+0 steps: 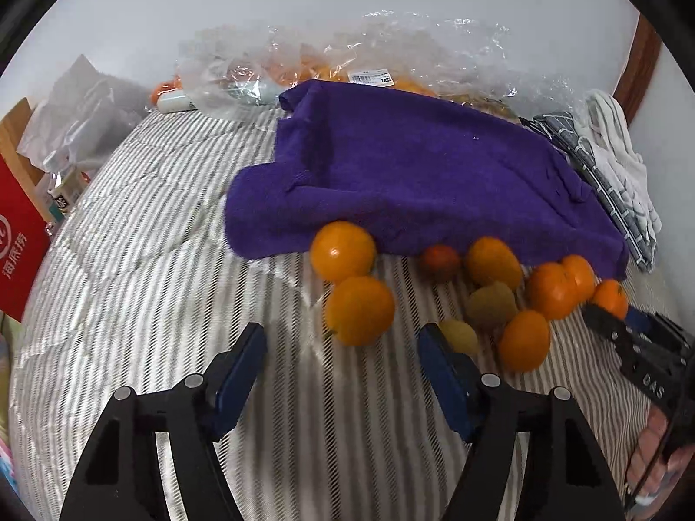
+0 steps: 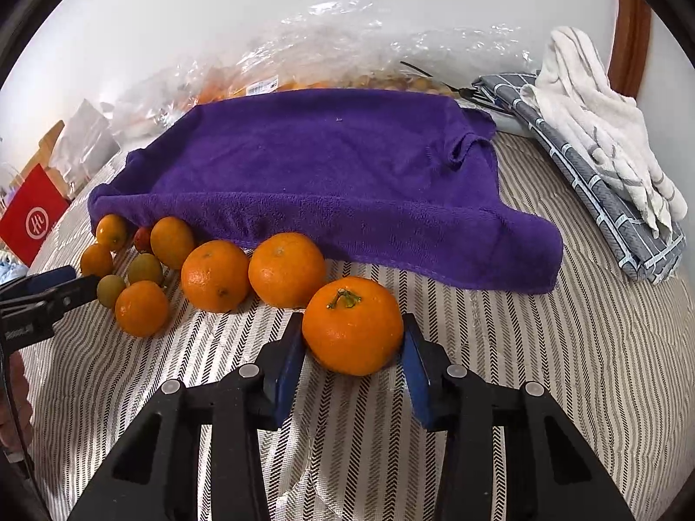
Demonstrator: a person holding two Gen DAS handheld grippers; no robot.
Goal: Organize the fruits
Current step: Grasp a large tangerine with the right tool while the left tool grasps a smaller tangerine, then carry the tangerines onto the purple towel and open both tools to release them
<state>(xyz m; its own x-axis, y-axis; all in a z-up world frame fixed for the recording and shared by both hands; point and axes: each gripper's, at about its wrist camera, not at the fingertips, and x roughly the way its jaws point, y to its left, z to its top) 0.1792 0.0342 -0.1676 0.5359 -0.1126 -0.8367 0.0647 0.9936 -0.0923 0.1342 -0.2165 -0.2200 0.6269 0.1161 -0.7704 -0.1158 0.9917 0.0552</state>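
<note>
The purple towel (image 2: 330, 182) lies draped on the striped bed (image 2: 521, 369), fruit lined along its near edge. Your right tool (image 2: 352, 343) pinches the stemmed mandarin (image 2: 352, 325) at the row's right end, angled steeply down. Your left tool (image 1: 343, 343) (spread, empty) points at the nearest tangerine (image 1: 359, 309), just ahead.

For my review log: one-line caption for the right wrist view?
Right claw closed on a stemmed mandarin on the striped cloth, beside a purple towel.

Oranges (image 2: 299, 83) obscured inside crinkled bag (image 2: 347, 43)
</note>
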